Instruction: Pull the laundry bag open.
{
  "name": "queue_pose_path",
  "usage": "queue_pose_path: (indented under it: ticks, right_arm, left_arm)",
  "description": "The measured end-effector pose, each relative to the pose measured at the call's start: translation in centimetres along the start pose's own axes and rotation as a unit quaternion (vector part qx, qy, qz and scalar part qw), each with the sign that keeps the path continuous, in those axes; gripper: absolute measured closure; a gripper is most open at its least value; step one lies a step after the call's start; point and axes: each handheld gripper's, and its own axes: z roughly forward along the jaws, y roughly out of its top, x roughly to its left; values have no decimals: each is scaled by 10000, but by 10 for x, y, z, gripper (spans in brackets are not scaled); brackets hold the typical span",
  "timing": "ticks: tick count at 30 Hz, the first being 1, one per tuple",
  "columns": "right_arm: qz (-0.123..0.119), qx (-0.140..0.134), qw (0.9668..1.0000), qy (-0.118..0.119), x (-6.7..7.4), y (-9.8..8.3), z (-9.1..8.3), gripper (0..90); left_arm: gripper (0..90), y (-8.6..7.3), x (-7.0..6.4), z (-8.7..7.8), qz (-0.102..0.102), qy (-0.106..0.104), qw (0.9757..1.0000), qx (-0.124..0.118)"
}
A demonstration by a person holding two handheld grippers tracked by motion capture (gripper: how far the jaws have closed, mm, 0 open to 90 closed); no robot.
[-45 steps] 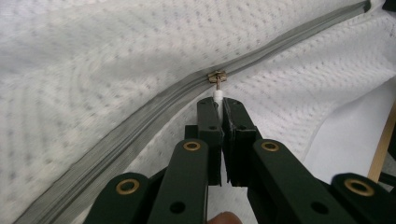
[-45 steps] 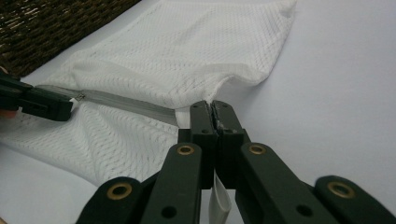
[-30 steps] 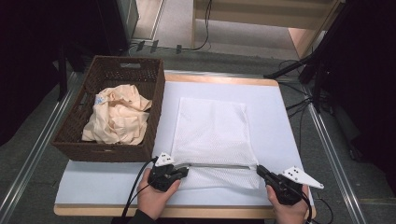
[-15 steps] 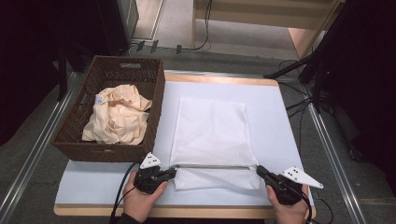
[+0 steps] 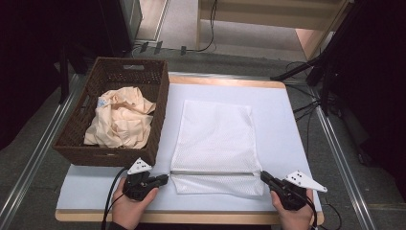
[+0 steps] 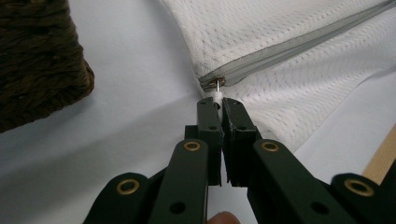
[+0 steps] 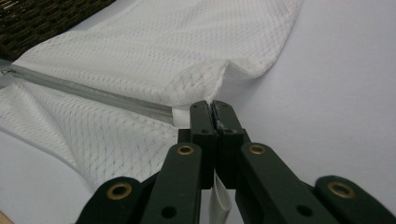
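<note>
Now: 1 mesh bag (image 5: pixel 215 139) | 1 basket (image 5: pixel 115 79) | L hand-held gripper (image 6: pixel 218 100) clamps zip pull (image 6: pixel 217 89) | R hand-held gripper (image 7: pixel 215 112) pinches, prob., bag's corner.

Mesh bag (image 5: pixel 213 143) mid table (image 5: pixel 287 120), basket (image 5: pixel 158 96) to its left w/ cloth (image 5: pixel 122 122) inside, zipper (image 5: pixel 210 173) along near edge

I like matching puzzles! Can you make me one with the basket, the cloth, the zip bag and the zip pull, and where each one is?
Things:
1 basket
2 peach cloth
3 mesh bag
4 zip pull

Places:
A pinched in the left tool
B flat on the table's middle
C crumpled inside the basket
D on the table's left side

Pairs: 1-D, 2-C, 3-B, 4-A
</note>
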Motion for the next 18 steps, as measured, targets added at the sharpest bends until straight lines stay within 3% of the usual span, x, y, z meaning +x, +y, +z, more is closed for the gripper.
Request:
queue_pose_path:
  ticks: [11, 18]
  right_arm:
    - [26, 230, 9997, 44, 1, -4, 8, 893]
    - [210, 574, 9981, -116, -4, -11, 13, 893]
  left_arm:
    - [869, -5, 5, -13, -43, -33, 10000, -80]
    - [868, -9, 0, -6, 72, -123, 9999, -6]
